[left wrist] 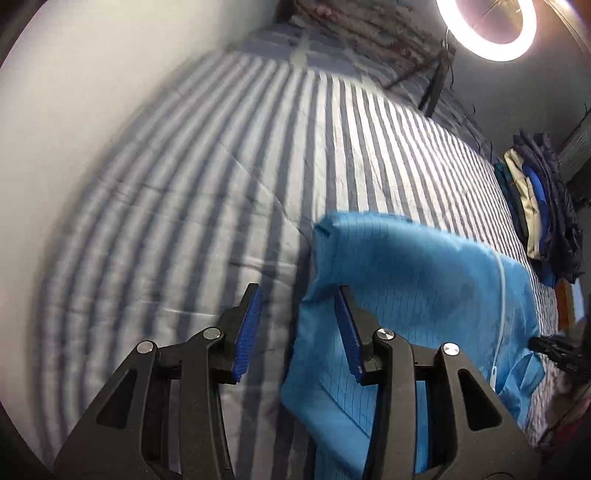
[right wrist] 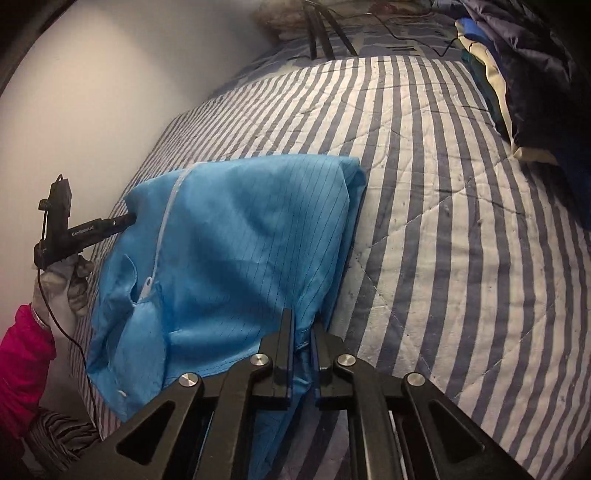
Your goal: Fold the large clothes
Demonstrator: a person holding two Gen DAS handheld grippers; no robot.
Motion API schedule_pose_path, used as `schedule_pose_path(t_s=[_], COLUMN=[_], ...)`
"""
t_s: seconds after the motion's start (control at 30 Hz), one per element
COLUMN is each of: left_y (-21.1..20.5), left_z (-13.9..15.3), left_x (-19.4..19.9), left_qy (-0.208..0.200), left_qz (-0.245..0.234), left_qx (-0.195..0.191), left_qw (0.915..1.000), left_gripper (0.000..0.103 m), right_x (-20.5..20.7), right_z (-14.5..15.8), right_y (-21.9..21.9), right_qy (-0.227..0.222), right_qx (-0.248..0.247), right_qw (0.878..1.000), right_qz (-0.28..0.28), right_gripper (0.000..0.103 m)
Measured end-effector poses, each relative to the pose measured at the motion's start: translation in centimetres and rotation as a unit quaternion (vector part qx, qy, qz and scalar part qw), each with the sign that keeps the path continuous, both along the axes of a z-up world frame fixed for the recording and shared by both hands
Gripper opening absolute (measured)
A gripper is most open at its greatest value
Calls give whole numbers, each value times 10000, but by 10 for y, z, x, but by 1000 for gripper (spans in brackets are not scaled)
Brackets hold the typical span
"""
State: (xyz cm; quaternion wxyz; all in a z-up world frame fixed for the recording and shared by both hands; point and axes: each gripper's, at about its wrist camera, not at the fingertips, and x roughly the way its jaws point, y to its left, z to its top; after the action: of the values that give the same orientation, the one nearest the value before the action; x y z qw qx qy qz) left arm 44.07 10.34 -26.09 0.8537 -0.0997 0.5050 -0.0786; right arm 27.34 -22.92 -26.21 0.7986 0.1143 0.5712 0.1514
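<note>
The right gripper point(right wrist: 303, 332) has its fingers drawn nearly together on a thin hem of the blue garment point(right wrist: 240, 236), which bunches up between the pads; they look closed on the cloth, though only a narrow pinch of it is caught. The left gripper point(left wrist: 299, 332) stands with its fingers partly open. The garment's near left edge drapes against the inner face of one blue pad point(left wrist: 349, 332), while the other pad is clear of it, over the bed, so this side is not gripped.

The garment lies half folded on the striped bed cover point(right wrist: 461, 221), its white zip point(right wrist: 162, 236) running down the left part and a collar or cuff crumpled near the bottom left. At the far right a pile of dark clothes point(right wrist: 535, 74) sits on the bed; a ring light point(left wrist: 487, 26) glares above.

The risk, as I judge it, is uneven hold: with one side pinched and the other loose, any lift would drag the cloth askew and spoil the fold. The slippery-looking fabric could also slide out of that shallow pinch.
</note>
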Motion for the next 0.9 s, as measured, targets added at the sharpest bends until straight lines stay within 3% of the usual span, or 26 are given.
schedule_pose_path(t_s=[0.1,0.2,0.3,0.43,0.53,0.6,0.63,0.73,0.8,0.9], left_y=[-6,-31,-58,-81,-79,-77,-72,-59,-52,-38], left_z=[29,47,44,15,-16,-30,-30,-19,-5,9], left_x=[-8,0,15,28,32,29,27,22,20,13], left_qy=[-417,-619,-547,-355,-138,-229,-282,-319,-500,-725], left_qz=[-141,-511,-767,-988,-1041,-1154,-1169,-1058,-931,-758], left_qx=[8,24,17,507,924,945,864,803,688,533], left_qw=[9990,9968,9956,9932,9902,9885,9890,9906,9920,9930], left_gripper=[42,42,42,42,42,42,42,42,42,42], right_x=[-2,10,41,70,73,71,67,60,55,57], right_z=[42,73,78,53,22,-9,-18,-7,9,22], right_y=[9,25,56,91,105,104,99,85,75,50], right_qy=[-727,-1258,-1430,-1228,-998,-662,-532,-449,-622,-869], right_qx=[-736,-539,-264,-189,-515,-803,-702,-492,-305,-417], right_qw=[9946,9901,9876,9887,9878,9882,9903,9930,9932,9936], right_qz=[128,303,588,838,1083,1121,1072,975,932,583], right_gripper=[31,35,35,28,26,25,24,24,26,35])
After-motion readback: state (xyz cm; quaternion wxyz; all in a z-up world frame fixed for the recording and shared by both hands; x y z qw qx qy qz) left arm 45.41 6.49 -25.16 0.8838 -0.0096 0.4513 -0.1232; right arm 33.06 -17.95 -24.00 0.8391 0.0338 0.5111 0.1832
